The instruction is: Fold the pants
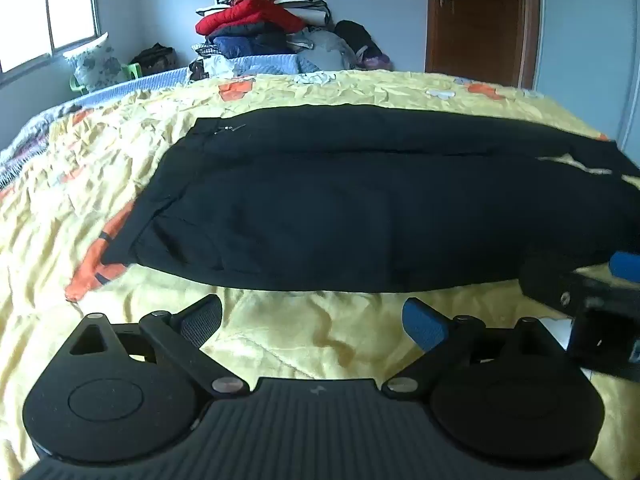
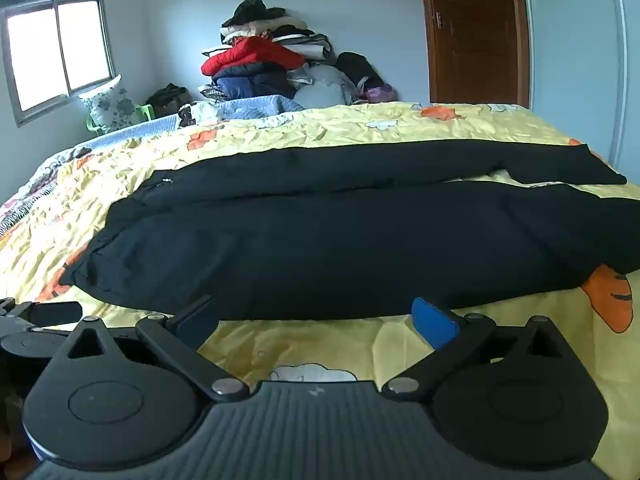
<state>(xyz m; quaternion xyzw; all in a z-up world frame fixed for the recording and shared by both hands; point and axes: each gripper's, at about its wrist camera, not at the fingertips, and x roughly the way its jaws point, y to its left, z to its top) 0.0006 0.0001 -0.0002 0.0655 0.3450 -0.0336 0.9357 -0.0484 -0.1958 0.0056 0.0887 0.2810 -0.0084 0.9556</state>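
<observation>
Black pants (image 1: 360, 200) lie flat across the yellow bedspread (image 1: 280, 340), waist to the left, legs running to the right. They also show in the right wrist view (image 2: 340, 248), where the two legs part at the far right. My left gripper (image 1: 312, 320) is open and empty, just short of the pants' near edge. My right gripper (image 2: 316, 320) is open and empty, its fingertips at the pants' near edge. The right gripper shows at the right edge of the left wrist view (image 1: 592, 292). The left gripper shows at the left edge of the right wrist view (image 2: 36, 320).
A pile of clothes (image 1: 264, 24) stands at the far side of the bed against the wall. A brown door (image 1: 480, 20) is at the back right. A window (image 1: 44, 8) and a flowered pillow (image 1: 96, 64) are at the left.
</observation>
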